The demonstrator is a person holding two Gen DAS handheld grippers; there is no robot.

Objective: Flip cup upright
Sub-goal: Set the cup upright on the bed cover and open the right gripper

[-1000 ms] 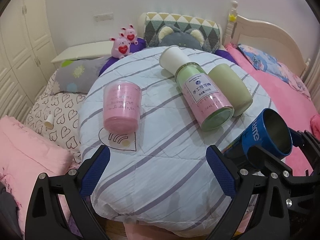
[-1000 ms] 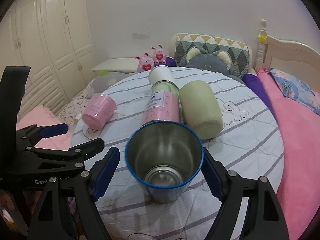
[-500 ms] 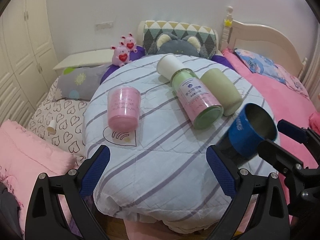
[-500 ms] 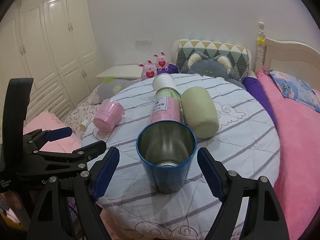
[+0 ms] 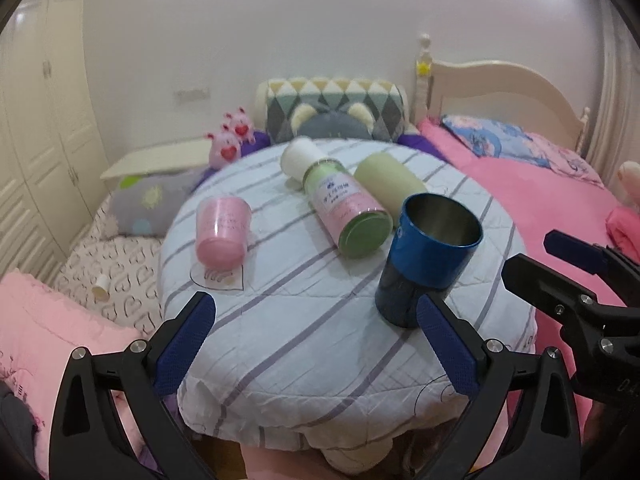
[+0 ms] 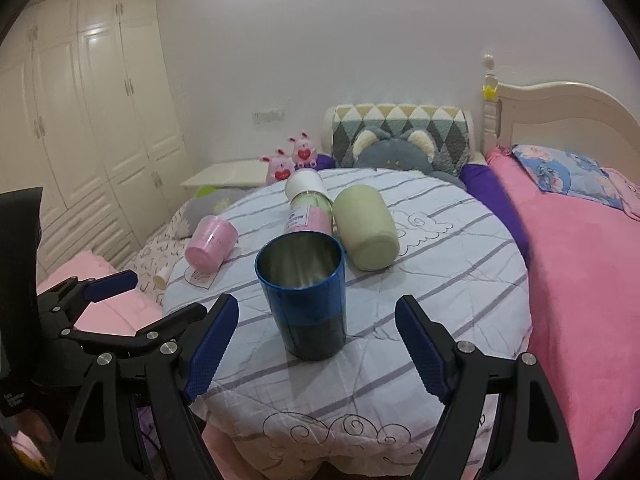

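A blue metal cup [image 6: 306,296] stands upright, mouth up, on the round striped table [image 6: 440,300]; it also shows in the left wrist view [image 5: 424,256]. My right gripper [image 6: 316,344] is open, its pads apart on either side of the cup and drawn back from it, not touching. My left gripper [image 5: 316,336] is open and empty, low at the table's near edge, left of the cup. The right gripper's fingers [image 5: 560,272] show at the right of the left wrist view.
A pink cup [image 5: 222,232] lies on the table's left side. A pink-and-green can [image 5: 340,204] and a pale green cup [image 5: 390,180] lie on their sides behind the blue cup. A pink bed [image 6: 580,280] is to the right, pillows and plush toys [image 6: 288,160] behind.
The blue cup went from tilted in my right gripper to standing upright on the table. My right gripper has let go and pulled back. Both grippers have backed away from the table.
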